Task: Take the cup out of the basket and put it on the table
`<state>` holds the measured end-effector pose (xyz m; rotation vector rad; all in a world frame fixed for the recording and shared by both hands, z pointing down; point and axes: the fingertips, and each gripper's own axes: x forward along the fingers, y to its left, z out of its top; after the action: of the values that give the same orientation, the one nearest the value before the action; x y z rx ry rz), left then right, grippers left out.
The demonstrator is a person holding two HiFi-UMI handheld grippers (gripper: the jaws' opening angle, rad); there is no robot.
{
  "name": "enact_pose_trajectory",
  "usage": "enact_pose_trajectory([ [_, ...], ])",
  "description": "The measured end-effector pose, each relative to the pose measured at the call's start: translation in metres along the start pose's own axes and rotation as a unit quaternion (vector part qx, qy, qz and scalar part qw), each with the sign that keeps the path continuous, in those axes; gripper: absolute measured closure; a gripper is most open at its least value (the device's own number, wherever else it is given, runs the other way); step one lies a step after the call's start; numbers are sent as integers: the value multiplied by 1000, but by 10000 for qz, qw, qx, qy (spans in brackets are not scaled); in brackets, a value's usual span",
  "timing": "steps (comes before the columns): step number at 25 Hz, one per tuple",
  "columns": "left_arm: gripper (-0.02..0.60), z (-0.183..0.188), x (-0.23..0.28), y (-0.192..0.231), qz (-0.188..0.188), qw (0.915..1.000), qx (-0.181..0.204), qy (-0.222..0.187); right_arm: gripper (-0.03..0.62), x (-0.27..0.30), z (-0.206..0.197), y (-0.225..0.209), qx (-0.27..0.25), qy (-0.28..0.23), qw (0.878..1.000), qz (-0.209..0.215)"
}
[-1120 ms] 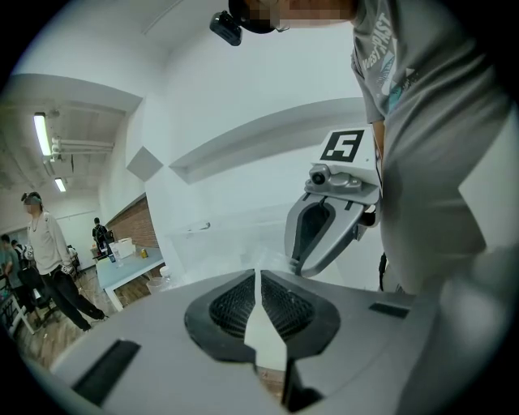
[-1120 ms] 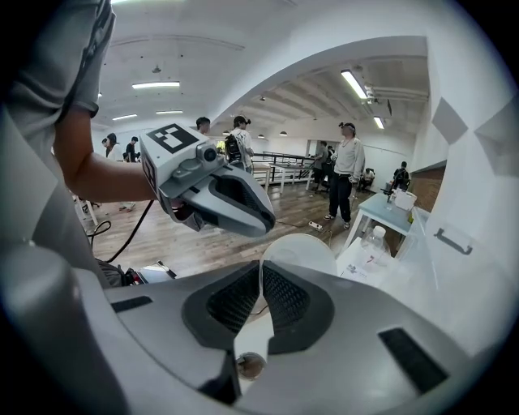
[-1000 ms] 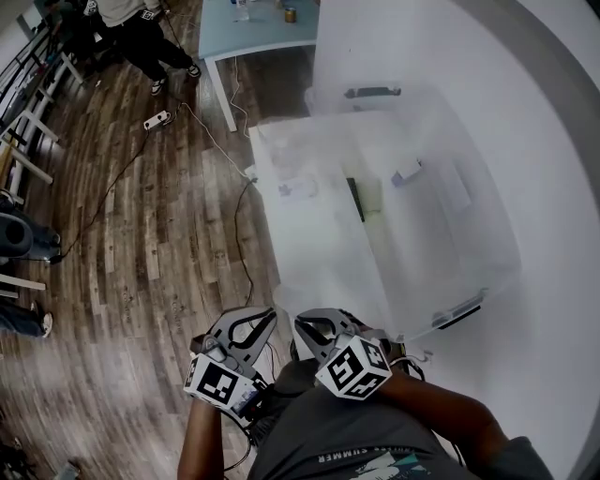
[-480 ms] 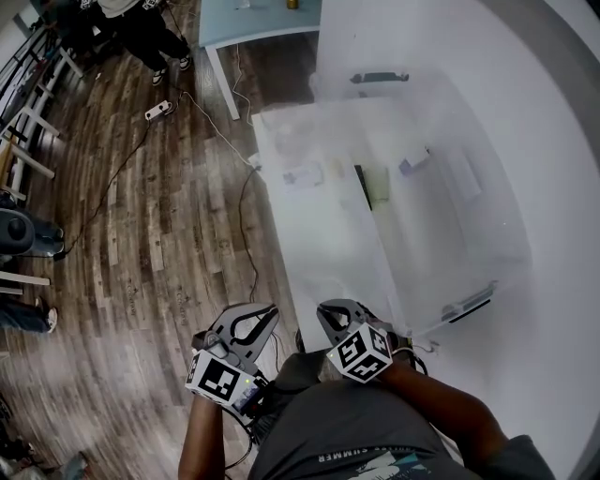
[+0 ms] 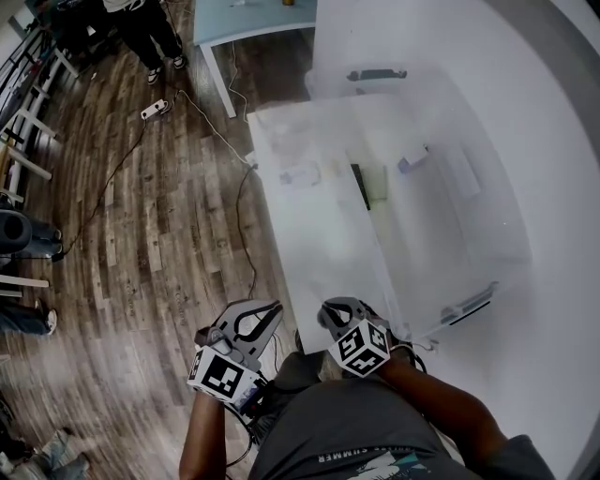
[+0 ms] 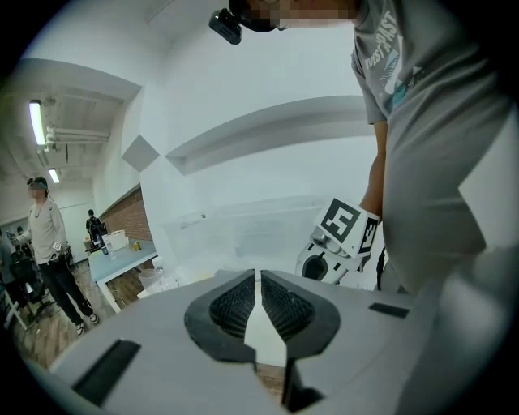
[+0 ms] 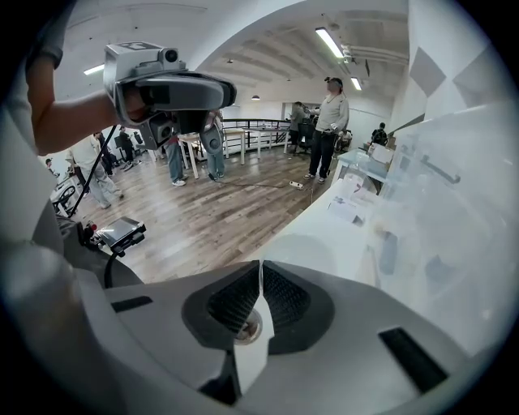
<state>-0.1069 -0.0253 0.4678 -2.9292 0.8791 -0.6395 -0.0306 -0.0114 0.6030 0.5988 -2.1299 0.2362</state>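
Translucent plastic formed the basket (image 5: 473, 239), a cloudy bin standing on the white table (image 5: 314, 258) in the head view. Through its walls only vague shapes showed: a dark strip (image 5: 358, 186), a pale greenish patch beside it and a small purple-and-white item (image 5: 410, 161). The cup could not be picked out for certain among them. The left gripper (image 5: 258, 319) and the right gripper (image 5: 337, 312) hung close to the person's body at the table's near corner, well short of the basket, side by side. Each carried its marker cube toward the person. A cable (image 5: 242, 216) ran over the wooden floor (image 5: 141, 244), and a pale blue table (image 5: 248, 23) stood farther off. In the left gripper view, the left tongs' ribbed pads were pressed together with nothing between them. The right gripper's cube showed just past them, and the hazy basket lay beyond. A person (image 6: 50, 243) stood far left by the blue table. In the right gripper view, the right tongs were likewise closed on nothing. They pointed along the white table's edge, with the cloudy basket rising at the right and the left gripper high at the upper left. Several people stood in the room behind.
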Motion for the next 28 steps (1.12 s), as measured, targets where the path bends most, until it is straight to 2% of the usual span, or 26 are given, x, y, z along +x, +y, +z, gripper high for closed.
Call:
enact_pose_trajectory([
  [14,565,-11,9,0,-48,9999,-87,113,568,22,-10,-1,148,264,9994,145],
  [28,565,-11,14,-7,-102,9998,-108,151,568,19,-3,-11,338,29,9994,-85],
])
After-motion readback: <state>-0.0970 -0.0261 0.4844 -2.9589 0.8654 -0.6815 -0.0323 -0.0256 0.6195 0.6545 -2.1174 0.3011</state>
